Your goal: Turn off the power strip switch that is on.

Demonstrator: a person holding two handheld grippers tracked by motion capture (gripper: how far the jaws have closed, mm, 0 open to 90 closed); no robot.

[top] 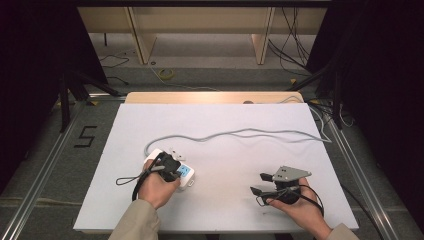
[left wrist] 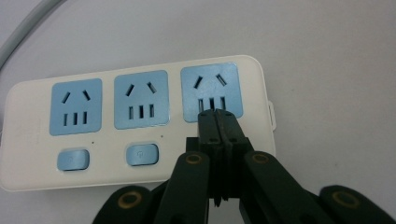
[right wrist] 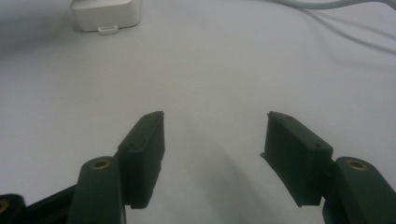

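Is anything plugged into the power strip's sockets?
No, all three blue sockets on the power strip are bare, with no plug in them.

My left tool [top: 172, 167] points down, its jaws pressed fully together, my left hand [top: 157, 187] wrapped around it. My right tool [top: 261, 183] lies level, jaws spread wide with nothing between them.

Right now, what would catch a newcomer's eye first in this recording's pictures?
The white power strip with three blue sockets lies at the table's near left, and the left gripper, jaws shut, hangs over its end socket. Its grey cable snakes across the white table toward the far right. The right gripper waits open and empty over bare table at the near right.
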